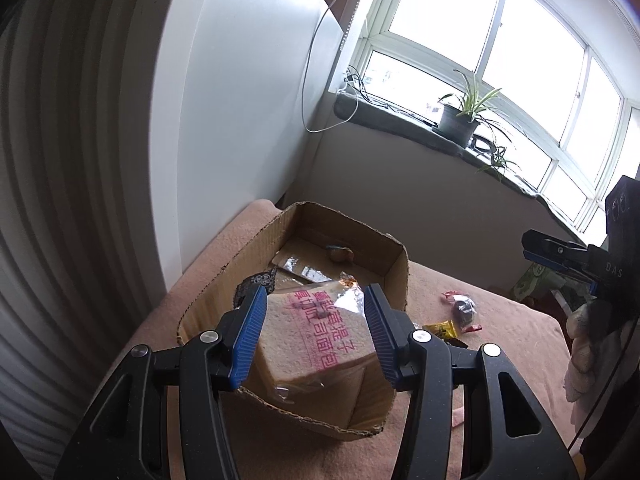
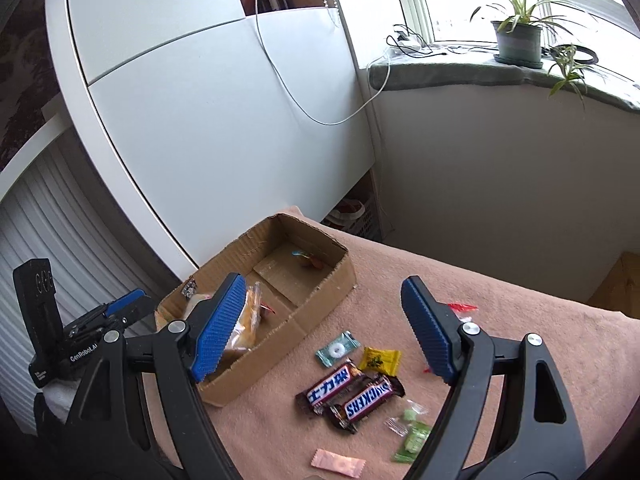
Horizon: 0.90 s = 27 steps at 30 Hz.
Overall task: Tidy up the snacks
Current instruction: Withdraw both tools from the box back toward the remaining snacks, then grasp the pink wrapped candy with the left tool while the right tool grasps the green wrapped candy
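A shallow cardboard box (image 1: 394,264) (image 2: 332,280) stands on a pink cloth. My left gripper (image 1: 314,336) is over the box's near end; a bagged bread slice (image 1: 316,344) with pink print lies between its blue fingers, which stand slightly apart from it. My right gripper (image 2: 324,328) is open and empty above loose snacks: two Snickers bars (image 2: 350,394), a yellow candy (image 2: 379,359), a teal mint (image 2: 338,349), green candies (image 2: 412,434) and a pink sachet (image 2: 338,462). The bread (image 2: 242,326) shows in the box's near corner. A small wrapped candy (image 2: 306,259) lies at the box's far end.
A white cabinet (image 2: 208,112) rises behind the box. A windowsill with a potted plant (image 2: 518,38) and cables runs at the back right. A red-wrapped candy (image 2: 460,307) lies right of the box. The other gripper (image 1: 576,260) shows at the right edge.
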Motion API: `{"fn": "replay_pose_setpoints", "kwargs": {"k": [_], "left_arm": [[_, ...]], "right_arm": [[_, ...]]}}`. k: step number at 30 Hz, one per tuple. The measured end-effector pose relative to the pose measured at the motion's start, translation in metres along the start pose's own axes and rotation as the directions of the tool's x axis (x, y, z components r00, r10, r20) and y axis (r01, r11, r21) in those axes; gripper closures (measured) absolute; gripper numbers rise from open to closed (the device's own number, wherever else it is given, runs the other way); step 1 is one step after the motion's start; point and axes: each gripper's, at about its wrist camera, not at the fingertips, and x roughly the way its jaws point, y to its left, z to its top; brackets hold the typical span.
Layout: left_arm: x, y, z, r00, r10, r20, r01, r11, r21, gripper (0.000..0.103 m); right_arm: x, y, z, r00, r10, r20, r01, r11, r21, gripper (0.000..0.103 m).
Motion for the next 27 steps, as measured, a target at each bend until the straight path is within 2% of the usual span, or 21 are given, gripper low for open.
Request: {"fn": "replay_pose_setpoints", "kwargs": {"k": [6, 11, 15, 20, 21, 24, 27], "left_arm": [[-0.004, -0.017, -0.011, 0.999, -0.039, -0.018, 0.040, 0.999, 0.019, 0.054], [0.000, -0.044, -0.025, 0.994, -0.091, -0.056, 0.094, 0.994, 0.051, 0.054], [0.008, -0.067, -0.041, 0.984, -0.140, -0.113, 0.150, 0.985, 0.084, 0.054], [0.021, -0.096, -0.066, 0.962, -0.175, -0.208, 0.211, 0.964, 0.164, 0.054], [0.024, -0.102, -0.070, 0.957, -0.176, -0.229, 0.220, 0.959, 0.180, 0.054], [0.040, -0.114, -0.081, 0.927, -0.215, -0.306, 0.277, 0.945, 0.174, 0.054], [0.055, -0.129, -0.092, 0.909, -0.218, -0.356, 0.306, 0.928, 0.212, 0.054]], "right_arm": [[-0.018, -0.032, -0.037, 0.996, -0.075, -0.055, 0.076, 0.997, 0.022, 0.021], [-0.020, -0.056, -0.069, 0.989, -0.094, -0.114, 0.104, 0.991, 0.079, 0.021], [-0.011, -0.065, -0.094, 0.980, -0.101, -0.172, 0.118, 0.989, 0.089, 0.021], [0.008, -0.072, -0.121, 0.966, -0.082, -0.243, 0.112, 0.987, 0.112, 0.021], [0.011, -0.072, -0.124, 0.965, -0.073, -0.253, 0.106, 0.987, 0.117, 0.025], [0.021, -0.076, -0.131, 0.959, -0.044, -0.281, 0.087, 0.986, 0.143, 0.037], [0.027, -0.077, -0.135, 0.955, -0.031, -0.294, 0.079, 0.986, 0.150, 0.037]]}}
